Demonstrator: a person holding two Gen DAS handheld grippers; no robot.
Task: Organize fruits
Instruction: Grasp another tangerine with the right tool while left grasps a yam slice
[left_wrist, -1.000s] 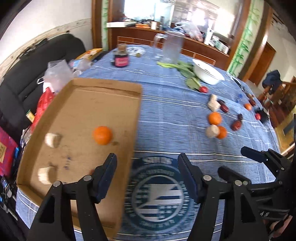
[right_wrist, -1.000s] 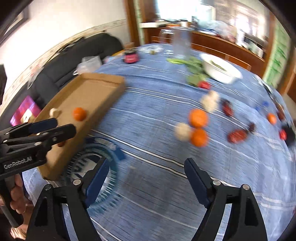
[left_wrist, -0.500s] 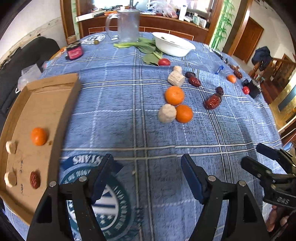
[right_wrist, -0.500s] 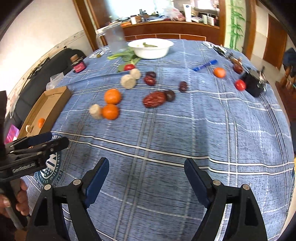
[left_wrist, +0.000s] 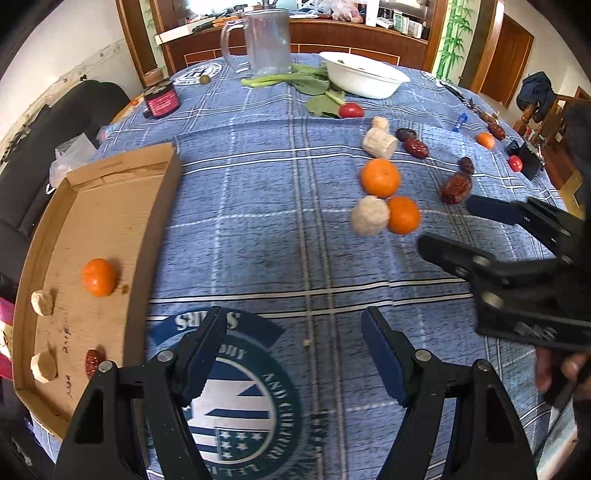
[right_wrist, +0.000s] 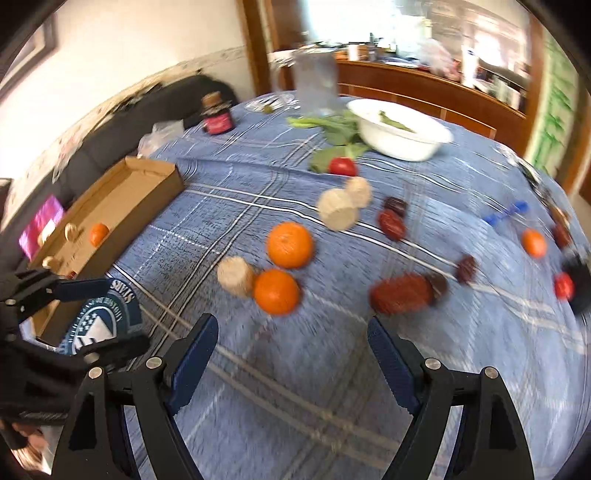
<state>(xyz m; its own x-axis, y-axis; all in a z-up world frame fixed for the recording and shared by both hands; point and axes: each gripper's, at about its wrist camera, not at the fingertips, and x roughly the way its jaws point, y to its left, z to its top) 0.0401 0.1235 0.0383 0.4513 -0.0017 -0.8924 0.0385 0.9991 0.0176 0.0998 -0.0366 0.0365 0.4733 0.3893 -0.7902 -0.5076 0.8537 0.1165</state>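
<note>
oranges (right_wrist: 283, 267) blurred | dates (right_wrist: 400, 293) smeared | cardboard tray (left_wrist: 35, 236) edge cut off

Both grippers hovering, spread wide

We are holding our left gripper (left_wrist: 293, 350) low in the frame with jaws parted, nothing between them; our right gripper (right_wrist: 291, 354) is likewise gaping, empty, at the bottom centre.

Oranges: four, namely one (left_wrist: 98, 277) in the cardboard tray (left_wrist: 110, 206) at left, two mid-table (left_wrist: 380, 177) (left_wrist: 403, 215), one far right (left_wrist: 485, 140). Pale chunks: three in the tray, three on the cloth. Small tomatoes: two. One white bowl (left_wrist: 364, 75), one clear jug (left_wrist: 267, 40), one dark jar (left_wrist: 161, 101).
</note>
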